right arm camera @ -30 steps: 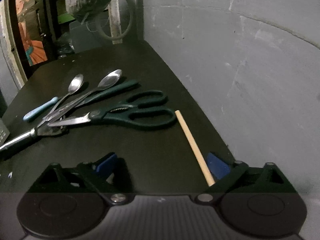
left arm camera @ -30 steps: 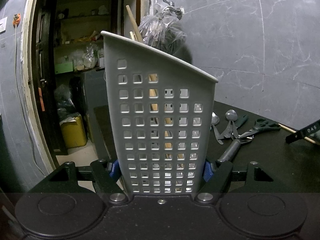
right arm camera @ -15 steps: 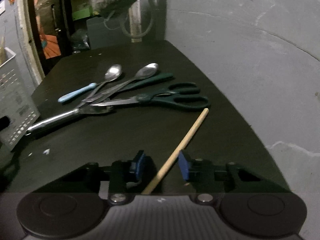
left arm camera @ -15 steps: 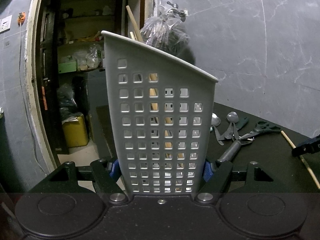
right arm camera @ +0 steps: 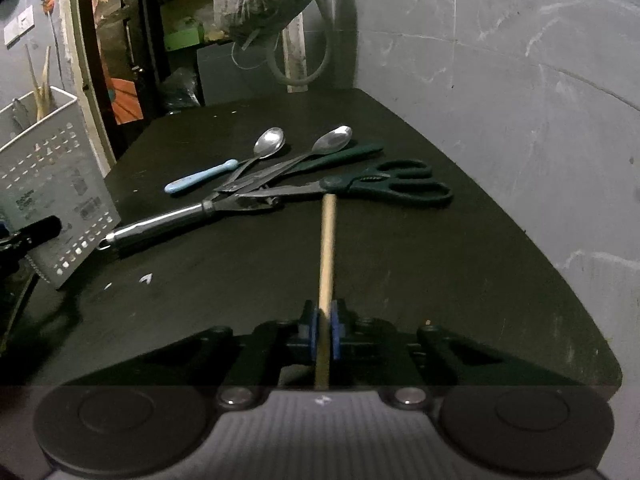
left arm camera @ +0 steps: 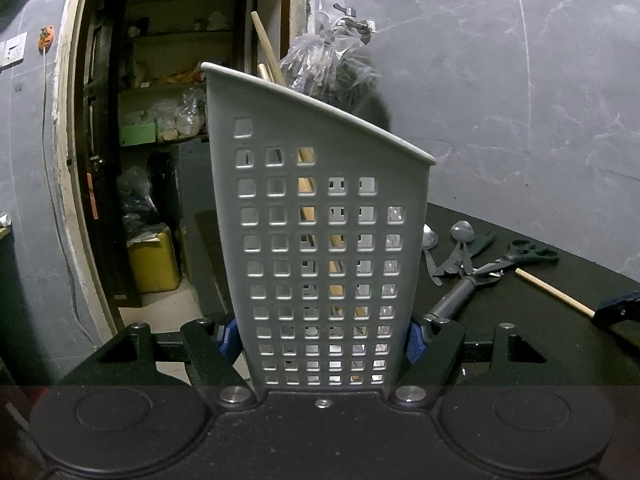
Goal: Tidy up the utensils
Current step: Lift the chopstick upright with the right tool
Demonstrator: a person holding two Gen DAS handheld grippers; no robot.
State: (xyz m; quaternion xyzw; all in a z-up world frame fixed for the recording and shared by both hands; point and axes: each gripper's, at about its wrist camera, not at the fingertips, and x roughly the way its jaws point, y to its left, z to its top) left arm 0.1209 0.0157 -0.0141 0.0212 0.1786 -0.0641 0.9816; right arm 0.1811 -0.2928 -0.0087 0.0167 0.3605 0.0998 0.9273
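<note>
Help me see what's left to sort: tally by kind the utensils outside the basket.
Spoons: 2
Scissors: 1
Blue-handled utensil: 1
Green-handled utensil: 1
Steel-handled tool: 1
Wooden stick, in the right gripper: 1
Total: 7

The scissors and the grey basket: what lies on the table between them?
Two spoons and a metal-handled tool, overlapping in a heap, seen in the right wrist view.
</note>
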